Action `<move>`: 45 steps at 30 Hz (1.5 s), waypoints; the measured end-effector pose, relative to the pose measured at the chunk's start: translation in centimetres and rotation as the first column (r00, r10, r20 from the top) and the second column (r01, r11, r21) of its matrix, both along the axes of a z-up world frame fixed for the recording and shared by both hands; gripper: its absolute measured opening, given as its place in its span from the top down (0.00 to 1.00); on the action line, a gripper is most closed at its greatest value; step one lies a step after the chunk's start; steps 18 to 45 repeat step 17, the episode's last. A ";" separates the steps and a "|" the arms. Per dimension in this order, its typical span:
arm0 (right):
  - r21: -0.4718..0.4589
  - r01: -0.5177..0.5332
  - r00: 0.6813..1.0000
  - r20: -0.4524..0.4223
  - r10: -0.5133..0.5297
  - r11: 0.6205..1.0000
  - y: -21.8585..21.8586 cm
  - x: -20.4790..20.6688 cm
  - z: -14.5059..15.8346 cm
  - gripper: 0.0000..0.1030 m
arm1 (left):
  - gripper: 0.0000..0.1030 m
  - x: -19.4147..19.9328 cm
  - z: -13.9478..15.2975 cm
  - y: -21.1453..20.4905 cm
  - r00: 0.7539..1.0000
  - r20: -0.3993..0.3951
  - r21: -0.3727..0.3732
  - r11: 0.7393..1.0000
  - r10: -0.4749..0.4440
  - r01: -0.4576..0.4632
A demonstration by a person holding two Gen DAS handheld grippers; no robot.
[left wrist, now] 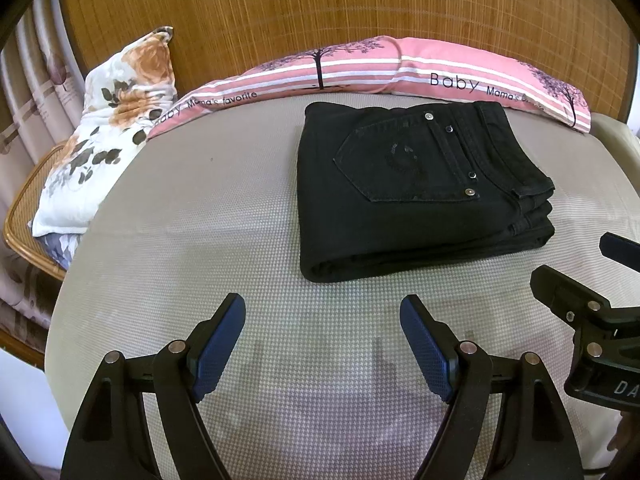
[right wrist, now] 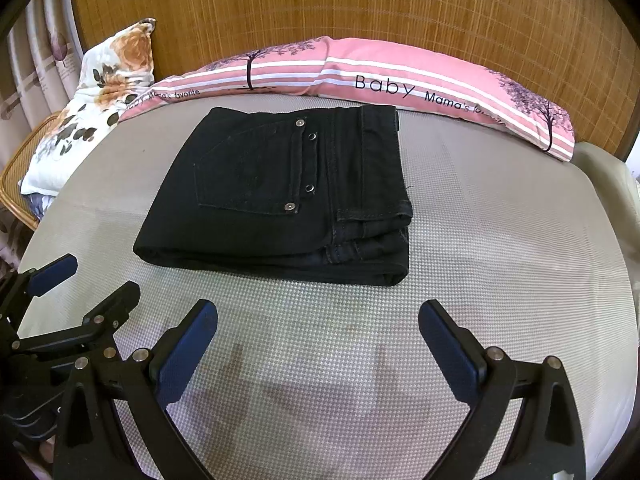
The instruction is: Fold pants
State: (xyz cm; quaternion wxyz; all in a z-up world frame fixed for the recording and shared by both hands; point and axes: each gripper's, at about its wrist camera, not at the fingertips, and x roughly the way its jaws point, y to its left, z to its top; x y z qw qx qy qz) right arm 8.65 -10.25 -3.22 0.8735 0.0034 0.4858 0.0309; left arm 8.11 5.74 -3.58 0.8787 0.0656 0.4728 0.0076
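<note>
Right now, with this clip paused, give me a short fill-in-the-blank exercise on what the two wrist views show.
1. The pants on the bed are ____ in colour.
2. The left gripper and right gripper both have their jaws ____, with nothing between them.
3. The word printed largest on the pink striped pillow is ____.
4. The pants lie folded with a back ____ facing up.

Missing words: black; open; Baby; pocket

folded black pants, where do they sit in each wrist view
Left wrist view: the folded black pants lie right of centre, beyond the open left tool.
Right wrist view: the pants lie left of centre, beyond the open right tool.
Shared landmark: the pink striped pillow behind them.
</note>
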 end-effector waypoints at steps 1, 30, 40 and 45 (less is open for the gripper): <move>-0.001 0.002 1.000 0.000 -0.002 1.000 0.0 0.0 0.0 0.03 | 0.22 0.0 0.0 0.0 1.000 0.000 -0.002 1.000 -0.001 0.001; -0.005 0.003 1.000 -0.008 -0.003 1.000 -0.2 0.3 -0.3 0.03 | 0.22 0.4 -0.3 0.3 1.000 -0.016 -0.024 1.000 -0.008 0.008; -0.005 0.003 1.000 -0.008 -0.003 1.000 -0.2 0.3 -0.3 0.03 | 0.22 0.4 -0.3 0.3 1.000 -0.016 -0.024 1.000 -0.008 0.008; -0.005 0.003 1.000 -0.008 -0.003 1.000 -0.2 0.3 -0.3 0.03 | 0.22 0.4 -0.3 0.3 1.000 -0.016 -0.024 1.000 -0.008 0.008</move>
